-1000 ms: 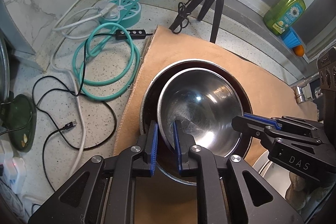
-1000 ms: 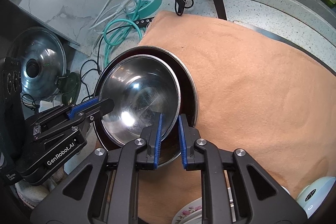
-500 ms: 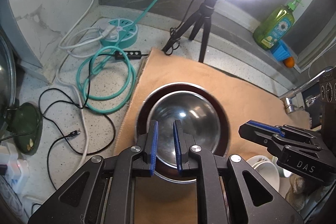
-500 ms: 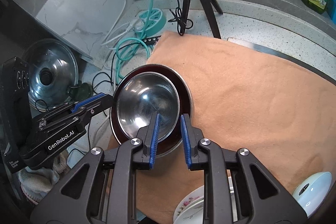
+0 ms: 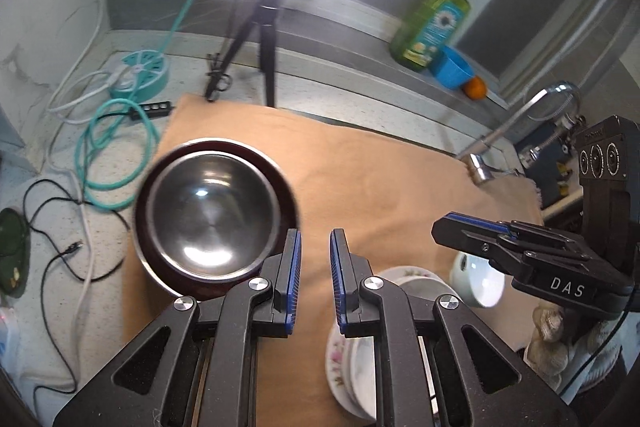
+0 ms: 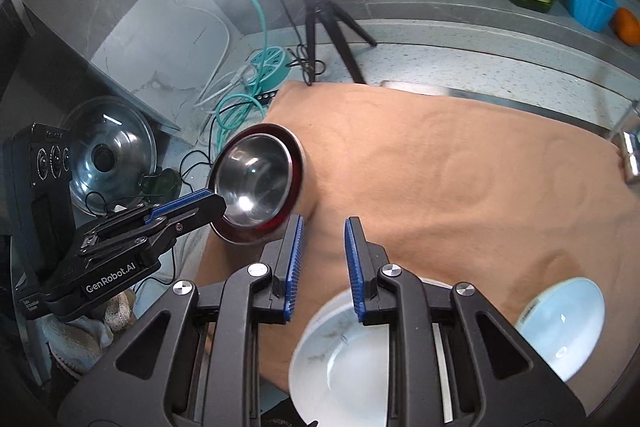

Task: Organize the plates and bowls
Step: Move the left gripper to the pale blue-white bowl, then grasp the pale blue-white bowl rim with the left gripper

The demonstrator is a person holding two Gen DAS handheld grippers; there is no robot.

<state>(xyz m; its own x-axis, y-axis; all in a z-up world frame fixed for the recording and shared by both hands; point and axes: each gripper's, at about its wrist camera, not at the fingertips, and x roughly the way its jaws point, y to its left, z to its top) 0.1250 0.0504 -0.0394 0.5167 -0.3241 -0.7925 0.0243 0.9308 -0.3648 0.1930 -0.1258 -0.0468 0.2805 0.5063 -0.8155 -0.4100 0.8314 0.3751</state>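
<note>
A steel bowl (image 5: 212,215) sits nested in a wider dark-red-lined bowl (image 5: 288,187) at the left end of the tan cloth (image 5: 380,179). My left gripper (image 5: 315,239) hovers just right of them, jaws almost together with nothing between. My right gripper (image 6: 323,227) hangs over the cloth, slightly open and empty. In the right wrist view the nested steel bowl (image 6: 256,183) lies ahead to the left, beside the left gripper (image 6: 216,203). Floral white plates (image 5: 352,347) and a white bowl (image 5: 480,279) sit near the front edge. A white bowl (image 6: 344,359) lies under the right gripper, and a pale bowl (image 6: 560,323) is at the right.
A ring light on a tripod (image 5: 264,39) stands behind the cloth. Cables and a teal reel (image 5: 140,75) crowd the left counter, with a pot lid (image 6: 108,155) further left. A soap bottle (image 5: 432,23), blue cup (image 5: 452,67) and faucet (image 5: 520,123) are at the back right.
Both grippers have drawn back and up from the steel bowl's rim, which stays nested on the cloth. The right jaws stand a little wider. The plates and white bowls have come into view.
</note>
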